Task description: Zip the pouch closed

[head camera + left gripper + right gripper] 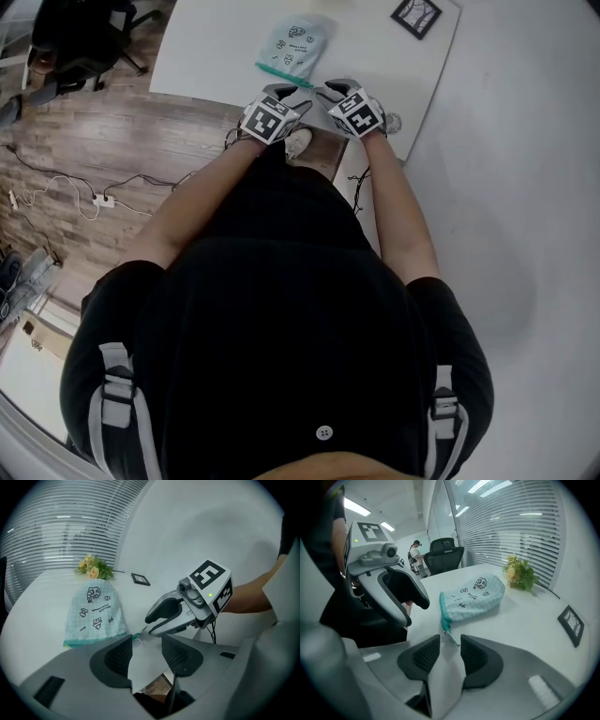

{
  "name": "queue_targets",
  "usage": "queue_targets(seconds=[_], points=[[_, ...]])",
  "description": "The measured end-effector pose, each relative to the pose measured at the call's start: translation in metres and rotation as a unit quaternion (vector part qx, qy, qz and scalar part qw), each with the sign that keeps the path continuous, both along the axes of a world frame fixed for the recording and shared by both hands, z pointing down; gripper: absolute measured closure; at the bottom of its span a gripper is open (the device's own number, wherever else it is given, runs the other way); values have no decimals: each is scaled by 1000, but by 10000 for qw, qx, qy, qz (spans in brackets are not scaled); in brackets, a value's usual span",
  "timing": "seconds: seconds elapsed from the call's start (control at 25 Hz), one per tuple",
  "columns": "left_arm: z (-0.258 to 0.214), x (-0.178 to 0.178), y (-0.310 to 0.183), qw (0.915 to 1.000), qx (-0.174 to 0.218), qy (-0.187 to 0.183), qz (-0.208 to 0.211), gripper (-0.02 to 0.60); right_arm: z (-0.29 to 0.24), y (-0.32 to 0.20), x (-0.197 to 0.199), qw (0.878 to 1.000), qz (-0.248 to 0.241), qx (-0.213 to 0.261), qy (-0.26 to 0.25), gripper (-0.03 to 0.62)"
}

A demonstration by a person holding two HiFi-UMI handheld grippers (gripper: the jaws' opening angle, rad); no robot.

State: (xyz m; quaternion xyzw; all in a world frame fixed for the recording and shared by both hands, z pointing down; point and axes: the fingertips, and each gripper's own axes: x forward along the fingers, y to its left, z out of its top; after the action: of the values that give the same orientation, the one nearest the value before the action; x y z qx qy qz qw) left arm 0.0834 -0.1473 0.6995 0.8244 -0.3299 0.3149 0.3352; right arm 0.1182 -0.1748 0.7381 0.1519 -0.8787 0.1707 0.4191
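Near table edge (192, 97), pouch (297, 45) (flowers (95, 567) well beyond)

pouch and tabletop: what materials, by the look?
Pouch: probably soft woven cloth, matte, pale mint check with printed doodles; it slumps and creases. Its teal zip band looks like fabric tape. Table: smooth white top with a faint sheen, perhaps laminate; can't be sure.

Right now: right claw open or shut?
Open. The right claw has its jaws apart; the zip pull of the pouch lies at their tips, not pinched.
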Motion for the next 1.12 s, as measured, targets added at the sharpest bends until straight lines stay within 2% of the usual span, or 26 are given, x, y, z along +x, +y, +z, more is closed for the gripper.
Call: queue_targets(seconds=[0.32, 0.48, 0.64, 0.84, 1.12], points=[[20, 3, 0, 9992, -378, -89, -46, 393, 11, 3, -14, 9993, -252, 37, 266, 471], [27, 5, 2, 9990, -423, -132, -20, 397, 18, 5, -14, 9985, -358, 90, 406, 523], [36, 4, 3, 9988, -446, -201, -28, 397, 20, 8, -18, 9988, -365, 16, 322, 568], [45, 1, 3, 9980, -598, -187, -122, 397, 10, 9, -23, 9998, -117, -186, 19, 574], [50, -5, 0, 9969, -706, -137, -327, 407, -1, 14, -31, 9996, -176, -183, -155, 579]])
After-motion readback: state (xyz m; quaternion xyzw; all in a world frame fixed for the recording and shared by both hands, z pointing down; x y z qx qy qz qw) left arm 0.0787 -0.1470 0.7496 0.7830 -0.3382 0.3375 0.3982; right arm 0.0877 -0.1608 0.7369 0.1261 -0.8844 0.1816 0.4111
